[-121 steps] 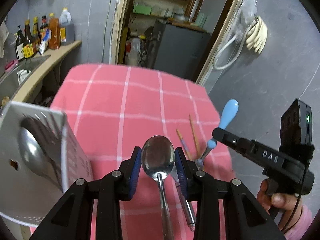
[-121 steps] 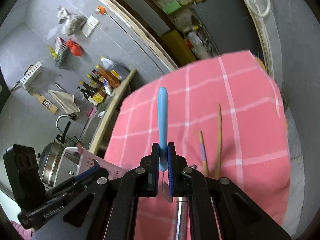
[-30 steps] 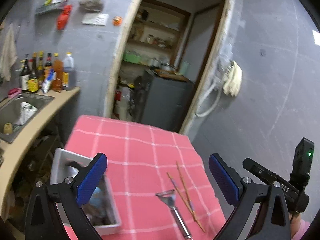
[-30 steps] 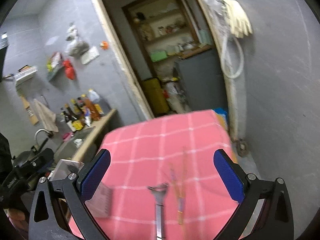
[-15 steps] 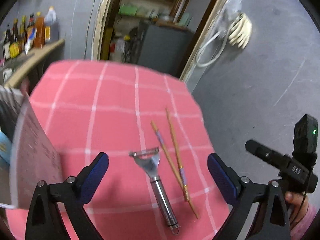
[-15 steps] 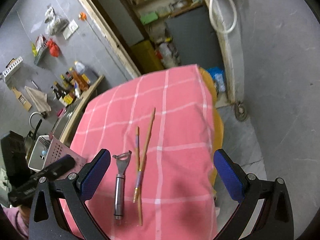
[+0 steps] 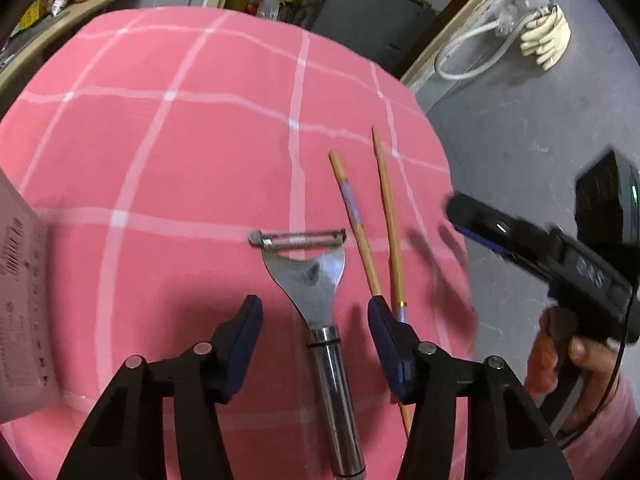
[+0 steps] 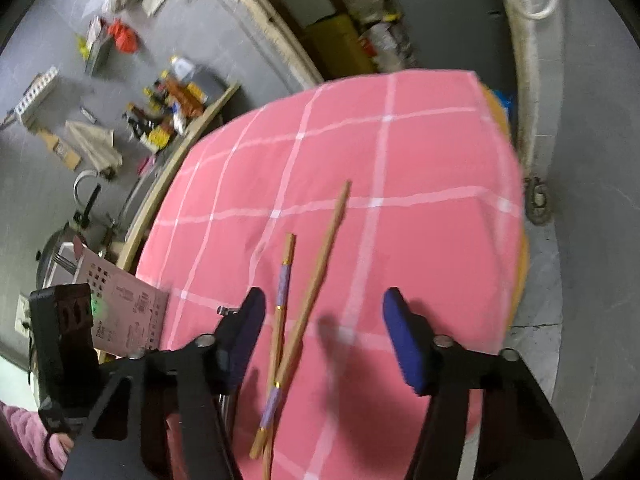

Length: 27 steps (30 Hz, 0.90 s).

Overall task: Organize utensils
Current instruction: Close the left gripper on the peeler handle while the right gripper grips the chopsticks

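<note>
A steel peeler (image 7: 310, 276) lies on the pink checked tablecloth (image 7: 180, 152), head away from me. My left gripper (image 7: 315, 320) is open and low over it, one blue pad on each side of its neck, not touching. Two wooden chopsticks (image 7: 370, 232) lie just right of the peeler. My right gripper (image 8: 324, 316) is open above the same chopsticks (image 8: 310, 292), which run between its pads. It also shows at the right edge of the left wrist view (image 7: 560, 256). The white perforated utensil holder (image 8: 120, 308) stands at the table's left.
The holder's wall (image 7: 20, 300) fills the left edge of the left wrist view. The table's right edge (image 8: 516, 240) drops to a grey floor. A counter with bottles (image 8: 172, 108) and a sink lies beyond the table's left side.
Both grippers have dropped toward the table. The left one now straddles the peeler and the right one straddles the chopsticks. Both stay open, less widely than before.
</note>
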{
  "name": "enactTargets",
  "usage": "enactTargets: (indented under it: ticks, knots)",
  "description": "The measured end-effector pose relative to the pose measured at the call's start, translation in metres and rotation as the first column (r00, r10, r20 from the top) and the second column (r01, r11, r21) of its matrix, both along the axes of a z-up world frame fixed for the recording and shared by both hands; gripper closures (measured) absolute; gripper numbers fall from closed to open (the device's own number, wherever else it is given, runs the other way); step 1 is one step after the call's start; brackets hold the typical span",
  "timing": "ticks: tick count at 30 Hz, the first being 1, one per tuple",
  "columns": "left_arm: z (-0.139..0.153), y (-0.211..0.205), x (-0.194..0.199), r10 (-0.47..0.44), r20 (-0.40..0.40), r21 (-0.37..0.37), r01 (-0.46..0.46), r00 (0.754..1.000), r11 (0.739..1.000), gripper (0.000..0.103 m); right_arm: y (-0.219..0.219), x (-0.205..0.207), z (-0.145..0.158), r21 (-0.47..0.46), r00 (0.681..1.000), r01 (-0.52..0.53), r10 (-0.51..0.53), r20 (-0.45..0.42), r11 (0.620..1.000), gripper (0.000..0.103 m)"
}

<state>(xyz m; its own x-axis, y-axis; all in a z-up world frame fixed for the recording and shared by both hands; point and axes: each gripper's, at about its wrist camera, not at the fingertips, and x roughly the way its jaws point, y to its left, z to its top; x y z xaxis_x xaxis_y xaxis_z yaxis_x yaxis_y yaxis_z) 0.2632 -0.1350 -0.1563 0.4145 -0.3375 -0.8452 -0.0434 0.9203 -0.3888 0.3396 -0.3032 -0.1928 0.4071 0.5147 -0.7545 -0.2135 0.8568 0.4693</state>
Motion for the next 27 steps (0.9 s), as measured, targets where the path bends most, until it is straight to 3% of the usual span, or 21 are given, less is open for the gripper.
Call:
enactTargets:
  ticks: [5, 11, 15, 27]
  knots:
    - [0.000, -0.008, -0.001, -0.020, 0.012, 0.045, 0.019, 1.000, 0.999, 0.052, 0.025, 0.017, -0.013, -0.034, 0.998, -0.057, 0.056, -0.037, 0.998, 0.069]
    - [0.005, -0.023, 0.003, -0.081, 0.025, 0.165, 0.076, 0.996, 0.983, 0.057, 0.031, 0.023, -0.018, -0.060, 0.996, -0.070, 0.067, -0.054, 0.996, 0.080]
    - [0.006, -0.030, 0.003, -0.110, 0.029, 0.263, 0.099, 0.993, 0.960, 0.070, 0.026, 0.020, -0.020, -0.060, 0.995, -0.086, 0.082, -0.062, 0.994, 0.092]
    - [0.010, -0.016, 0.003, -0.093, 0.016, 0.190, 0.089, 0.996, 0.978, 0.081, 0.035, 0.004, -0.019, -0.076, 0.985, -0.152, 0.144, -0.099, 0.985, 0.094]
